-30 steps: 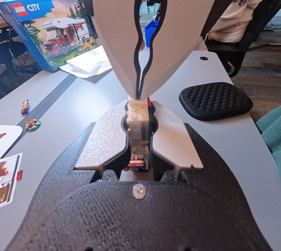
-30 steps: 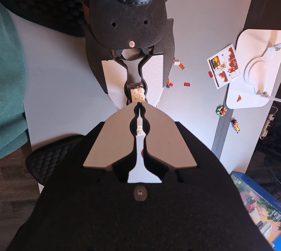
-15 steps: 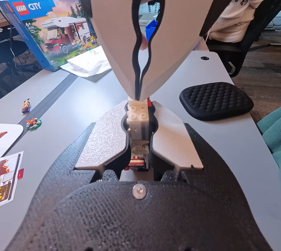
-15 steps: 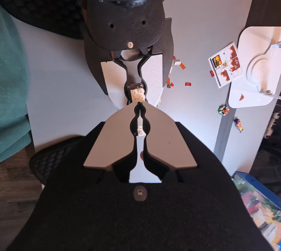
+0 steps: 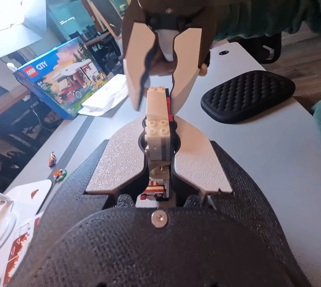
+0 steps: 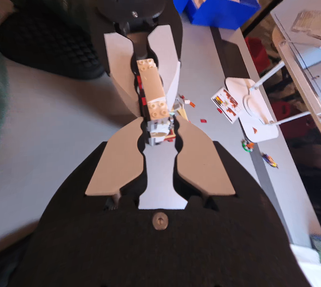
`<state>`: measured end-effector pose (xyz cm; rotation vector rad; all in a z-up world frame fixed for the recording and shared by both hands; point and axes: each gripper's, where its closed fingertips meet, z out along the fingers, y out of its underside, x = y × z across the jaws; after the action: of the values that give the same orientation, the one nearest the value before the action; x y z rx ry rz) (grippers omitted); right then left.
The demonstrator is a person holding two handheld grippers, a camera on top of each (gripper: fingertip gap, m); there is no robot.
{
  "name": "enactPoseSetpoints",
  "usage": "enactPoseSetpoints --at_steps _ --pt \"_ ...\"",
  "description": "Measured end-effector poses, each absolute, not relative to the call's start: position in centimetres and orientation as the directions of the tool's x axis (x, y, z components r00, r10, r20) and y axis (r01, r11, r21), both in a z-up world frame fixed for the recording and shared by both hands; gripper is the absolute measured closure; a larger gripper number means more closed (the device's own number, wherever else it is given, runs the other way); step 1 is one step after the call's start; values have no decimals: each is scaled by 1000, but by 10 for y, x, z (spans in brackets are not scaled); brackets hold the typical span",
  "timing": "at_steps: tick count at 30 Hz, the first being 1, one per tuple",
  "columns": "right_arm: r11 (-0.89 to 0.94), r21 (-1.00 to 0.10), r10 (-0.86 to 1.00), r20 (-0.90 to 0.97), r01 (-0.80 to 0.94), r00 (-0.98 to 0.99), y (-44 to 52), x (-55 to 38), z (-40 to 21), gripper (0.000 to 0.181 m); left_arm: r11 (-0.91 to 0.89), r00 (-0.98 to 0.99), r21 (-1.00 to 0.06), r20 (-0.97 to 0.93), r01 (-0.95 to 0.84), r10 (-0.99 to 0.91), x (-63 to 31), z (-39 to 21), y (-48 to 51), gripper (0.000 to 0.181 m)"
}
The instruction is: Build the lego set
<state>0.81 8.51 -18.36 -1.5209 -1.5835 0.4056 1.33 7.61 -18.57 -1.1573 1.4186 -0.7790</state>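
My left gripper (image 5: 159, 122) is shut on a lego assembly (image 5: 157, 132), a long white block with studs, red and black parts on one side and a striped red end near my palm. It holds it above the grey table (image 5: 260, 157). My right gripper (image 5: 155, 111) faces it from above. Its jaws stand apart on either side of the assembly's far end. In the right wrist view, the right gripper (image 6: 159, 119) is open with one end of the assembly (image 6: 152, 91) between its fingertips. The left gripper (image 6: 154, 110) grips it from the opposite side.
A lego box (image 5: 60, 78) and a white paper bag (image 5: 106, 98) lie at the far left. A black padded rest (image 5: 246, 96) lies at the right. A sticker sheet (image 6: 225, 104), a white stand base (image 6: 257, 118), loose red pieces (image 6: 191, 104) and small figures (image 5: 52, 161) lie on the table. Both grippers' tips are close together, under 4 cm apart.
My right gripper was shut with its tip on top of the assembly. It has opened and swung round to face the left gripper. The left gripper keeps its hold.
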Motion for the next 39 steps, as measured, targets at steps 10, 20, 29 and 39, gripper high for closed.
enactPoseSetpoints --at_steps 10,20,29,39 --pt "353 -733 708 615 581 346 52 -15 -191 159 318 112 -909 -357 -269 -927 -20 -192 64 136" --pt "488 -419 373 893 766 251 22 -63 -229 159 255 250 -830 -418 -496 -874 -88 -240 51 154" --pt "468 -304 355 925 830 138 39 -90 -255 159 -314 244 -884 239 -345 -940 -102 -262 42 108" --pt "472 -293 386 917 831 104 55 -94 -275 150 -297 303 -881 189 -368 -934 -105 -277 67 113"
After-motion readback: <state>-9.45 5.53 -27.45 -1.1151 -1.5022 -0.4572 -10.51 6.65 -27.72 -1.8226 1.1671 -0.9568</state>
